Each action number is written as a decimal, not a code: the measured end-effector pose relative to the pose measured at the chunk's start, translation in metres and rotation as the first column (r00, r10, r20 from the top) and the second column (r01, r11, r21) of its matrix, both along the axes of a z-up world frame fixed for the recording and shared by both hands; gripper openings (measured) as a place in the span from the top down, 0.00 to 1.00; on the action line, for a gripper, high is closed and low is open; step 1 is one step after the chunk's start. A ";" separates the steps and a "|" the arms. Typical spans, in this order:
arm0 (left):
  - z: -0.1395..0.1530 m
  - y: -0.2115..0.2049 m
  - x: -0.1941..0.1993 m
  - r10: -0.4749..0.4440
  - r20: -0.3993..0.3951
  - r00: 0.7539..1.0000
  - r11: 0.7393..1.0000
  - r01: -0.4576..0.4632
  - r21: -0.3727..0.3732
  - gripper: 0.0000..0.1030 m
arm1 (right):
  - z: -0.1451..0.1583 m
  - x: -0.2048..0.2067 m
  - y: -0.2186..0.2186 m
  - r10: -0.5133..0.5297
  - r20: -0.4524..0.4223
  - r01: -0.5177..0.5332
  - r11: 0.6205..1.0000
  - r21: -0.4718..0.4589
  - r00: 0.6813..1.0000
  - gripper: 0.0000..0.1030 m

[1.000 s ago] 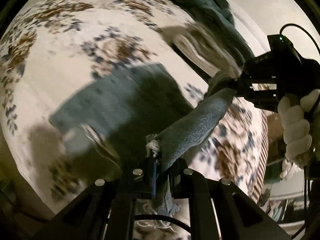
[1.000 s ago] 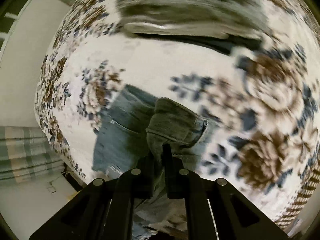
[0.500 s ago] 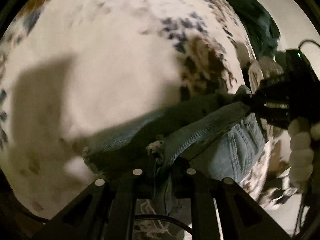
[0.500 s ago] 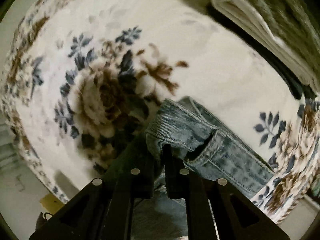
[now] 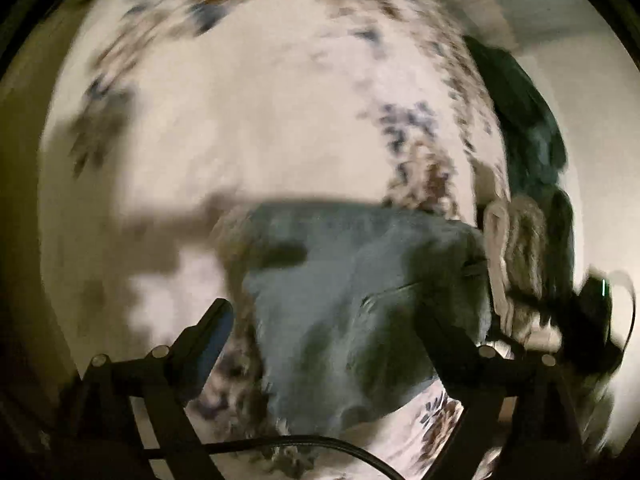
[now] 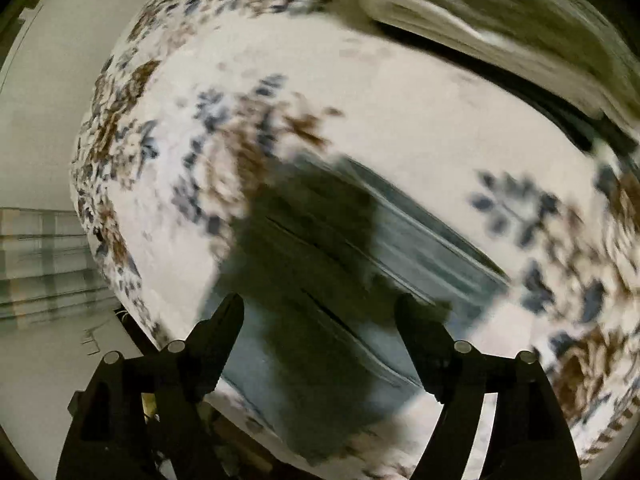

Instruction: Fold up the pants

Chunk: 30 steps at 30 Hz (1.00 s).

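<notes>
Both my grippers are spread wide with nothing between the fingers: left gripper (image 5: 324, 320) low centre of its frame, right gripper (image 6: 320, 320) same in its own. The pants (image 5: 352, 280), blue denim, lie folded into a compact block on the flowered bedspread (image 5: 260, 128), centre to lower centre in the left view, right under my fingers. In the right view the pants (image 6: 420, 256) run diagonally from centre to lower left, half in dark shadow. Handling guess: denim is soft but thick, fairly heavy for cloth, not slippery, nothing fragile; stacked layers will hold a crease yet slide apart if pulled by one layer only. I'd pinch a thick edge or seam corner through all layers, one gripper at each end of a short side. Right view alone shows layer edges and seams as long parallel lines, plus a stack of folded laundry (image 6: 500, 36) at upper right and the floor at left. Left view alone shows the block's outline, a dark green garment (image 5: 532, 136) at the right edge, and the other handle lower right. Both frames are blurred
</notes>
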State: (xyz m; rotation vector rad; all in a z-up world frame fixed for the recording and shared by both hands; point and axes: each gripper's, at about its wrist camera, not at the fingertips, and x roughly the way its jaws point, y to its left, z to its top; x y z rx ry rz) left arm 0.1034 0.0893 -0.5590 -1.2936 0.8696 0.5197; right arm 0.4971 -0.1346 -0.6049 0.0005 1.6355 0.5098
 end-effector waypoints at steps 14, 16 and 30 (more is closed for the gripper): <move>-0.064 -0.067 -0.012 0.067 0.048 0.997 0.990 -0.060 -0.130 0.12 | -0.115 -0.004 -0.103 -0.091 -0.126 0.114 0.977 0.182 0.988 0.22; -0.061 -0.070 -0.015 0.075 0.073 0.994 0.983 -0.061 -0.174 0.12 | -0.124 -0.002 -0.103 -0.108 -0.135 0.136 0.966 0.219 0.985 0.20; -0.073 -0.150 -0.011 0.317 0.071 0.946 0.838 -0.244 -0.488 0.13 | -0.118 0.005 -0.113 -0.076 -0.191 0.129 0.951 0.280 0.979 0.19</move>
